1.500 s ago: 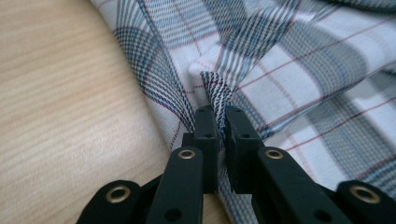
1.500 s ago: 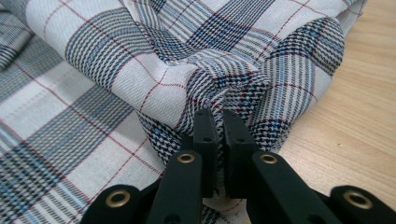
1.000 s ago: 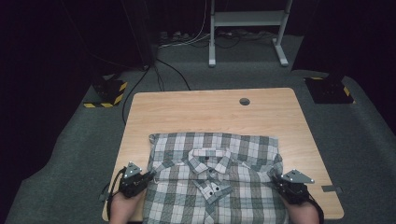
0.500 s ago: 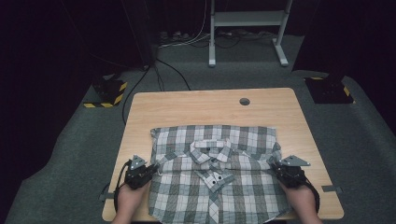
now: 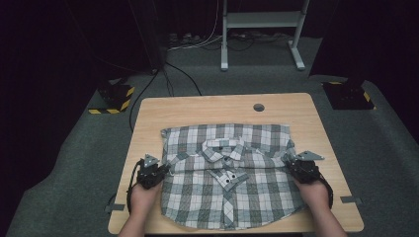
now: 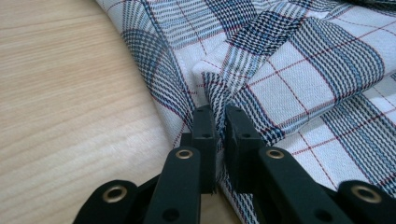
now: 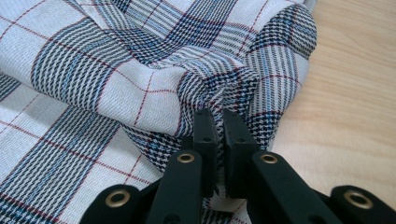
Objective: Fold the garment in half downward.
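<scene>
On the desk (image 5: 148, 113), the left gripper (image 5: 159, 170) and right gripper (image 5: 291, 165) each pinch the plaid shirt (image 5: 227, 173) (collar up) near its side edges.

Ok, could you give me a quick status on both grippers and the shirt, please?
Left gripper shut on shirt edge. Right gripper shut on opposite edge. Shirt flat on table, collar up. Nothing in the way.

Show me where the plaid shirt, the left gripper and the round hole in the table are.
plaid shirt (image 5: 257, 192), high view, on the front panel.
left gripper (image 6: 215, 122), left gripper view, between its jaw tips, pinching cloth.
round hole (image 5: 258, 107), high view, its middle, far table edge.
</scene>
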Motion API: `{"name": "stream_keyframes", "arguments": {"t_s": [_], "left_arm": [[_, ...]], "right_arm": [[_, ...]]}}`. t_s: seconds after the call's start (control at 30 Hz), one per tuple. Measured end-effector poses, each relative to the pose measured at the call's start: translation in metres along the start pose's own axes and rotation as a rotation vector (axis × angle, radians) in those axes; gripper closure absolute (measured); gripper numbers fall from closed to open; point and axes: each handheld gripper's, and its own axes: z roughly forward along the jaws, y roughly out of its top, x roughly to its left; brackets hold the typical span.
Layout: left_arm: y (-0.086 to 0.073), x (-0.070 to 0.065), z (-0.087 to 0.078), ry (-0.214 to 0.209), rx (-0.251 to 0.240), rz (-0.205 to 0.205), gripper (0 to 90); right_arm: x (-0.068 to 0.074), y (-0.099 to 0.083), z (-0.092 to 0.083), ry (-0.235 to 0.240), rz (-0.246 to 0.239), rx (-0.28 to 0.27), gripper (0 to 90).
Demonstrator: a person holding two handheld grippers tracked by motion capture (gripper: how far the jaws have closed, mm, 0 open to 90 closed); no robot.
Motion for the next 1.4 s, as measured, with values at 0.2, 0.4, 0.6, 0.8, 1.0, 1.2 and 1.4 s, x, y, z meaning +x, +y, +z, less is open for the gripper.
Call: {"name": "stream_keyframes", "arguments": {"t_s": [0.2,0.4,0.6,0.8,1.0,1.2,1.4], "left_arm": [[0.003,0.004,0.002,-0.005,0.002,-0.025,84.2],[0.01,0.005,-0.009,-0.033,-0.015,-0.044,85.8],[0.052,0.01,-0.055,-0.055,-0.163,-0.041,85.9],[0.101,0.009,-0.107,-0.04,-0.29,0.004,85.9],[0.089,-0.001,-0.114,-0.061,-0.287,0.031,85.8],[0.036,-0.001,-0.084,-0.093,-0.205,-0.019,85.8],[-0.004,-0.002,-0.064,-0.114,-0.141,-0.059,85.6]], "right_arm": [[-0.002,0.008,0.009,0.003,0.006,0.0,85.0],[-0.004,0.014,-0.001,0.001,0.028,-0.027,85.1],[-0.009,0.047,-0.044,-0.003,0.014,-0.163,85.2],[-0.015,0.096,-0.094,-0.021,-0.013,-0.292,85.1],[-0.014,0.095,-0.114,-0.022,-0.02,-0.325,85.1],[-0.007,0.044,-0.094,0.011,0.01,-0.242,85.1],[0.002,-0.001,-0.082,0.032,0.038,-0.177,85.0]]}}
